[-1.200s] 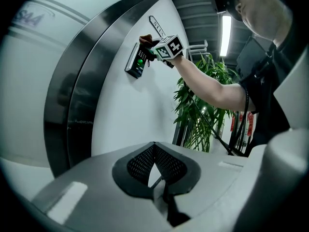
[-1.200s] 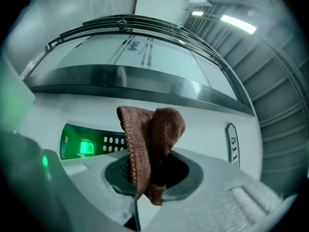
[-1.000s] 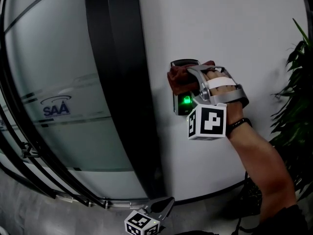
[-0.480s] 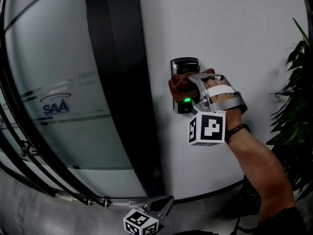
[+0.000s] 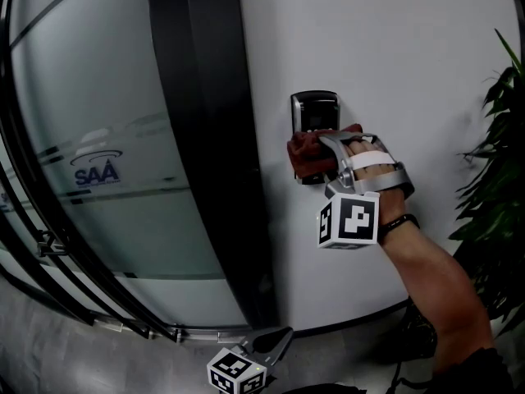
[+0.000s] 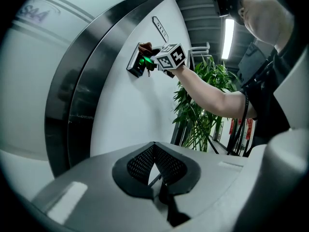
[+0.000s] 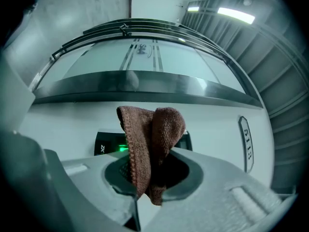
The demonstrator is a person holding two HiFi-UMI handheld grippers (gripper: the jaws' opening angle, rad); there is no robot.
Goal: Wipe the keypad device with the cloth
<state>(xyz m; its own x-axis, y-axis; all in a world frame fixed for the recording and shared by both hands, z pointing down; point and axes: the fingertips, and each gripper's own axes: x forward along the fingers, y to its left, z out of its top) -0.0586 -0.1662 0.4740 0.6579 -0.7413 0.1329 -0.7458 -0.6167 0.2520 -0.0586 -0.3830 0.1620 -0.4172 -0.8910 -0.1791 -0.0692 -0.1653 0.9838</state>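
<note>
The black keypad device (image 5: 312,112) hangs on the white wall; its upper part shows and its lower part is covered. My right gripper (image 5: 321,158) is shut on a reddish-brown cloth (image 5: 309,156) and presses it against the device's lower half. In the right gripper view the cloth (image 7: 153,141) sticks up folded from between the jaws, with the device (image 7: 107,148) and its green light right behind it. My left gripper (image 5: 277,341) hangs low near the floor, away from the device, shut and with nothing in it. From there the device (image 6: 135,65) is seen far up the wall.
A wide black door post (image 5: 205,138) runs down the wall just left of the device, and a curved glass panel (image 5: 90,179) with a logo lies beyond it. A leafy plant (image 5: 499,179) stands to the right. A small number plate (image 7: 245,144) is fixed to the wall.
My right gripper and the cloth have slid down the keypad device. Its top is now uncovered, and the green light is hidden behind the cloth in the head view.
</note>
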